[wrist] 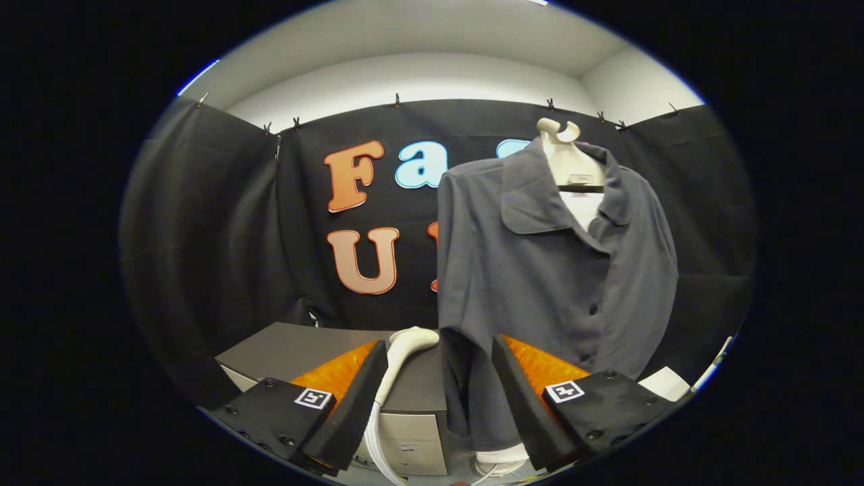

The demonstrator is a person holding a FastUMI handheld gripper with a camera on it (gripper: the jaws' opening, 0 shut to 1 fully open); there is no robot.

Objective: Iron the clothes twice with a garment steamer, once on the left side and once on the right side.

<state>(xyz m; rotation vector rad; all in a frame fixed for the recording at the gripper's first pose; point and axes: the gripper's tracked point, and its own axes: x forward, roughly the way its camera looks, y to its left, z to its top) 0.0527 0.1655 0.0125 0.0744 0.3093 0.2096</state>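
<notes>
Between the fingers of the gripper (439, 398), and just ahead of them, the steamer (405, 347) shows as a white curved head with a hose (375, 432) running down from it. The head appears to rest on or just above the grey cabinet (297, 351); contact cannot be confirmed. The fingers are spread wide and press on nothing.

The shirt (560, 270) hangs on a white hanger (563, 152) beyond the fingers, front facing the camera, collar open, buttons closed lower down. Its near sleeve hangs just beside the steamer head.

Step in hand, as a judgement: approach to the steamer. The tool is not yet grasped, and neither pass over the shirt has begun.

Next move, as a judgement: advance so that the handle lies between both fingers, then close on it. After that, lift the head toward one side of the shirt front. The hose should be kept clear of the sleeve.

Count:
- steamer: one
- hose: one
- shirt: one
- hanger: one
- cabinet: one
- gripper fingers: two
</notes>
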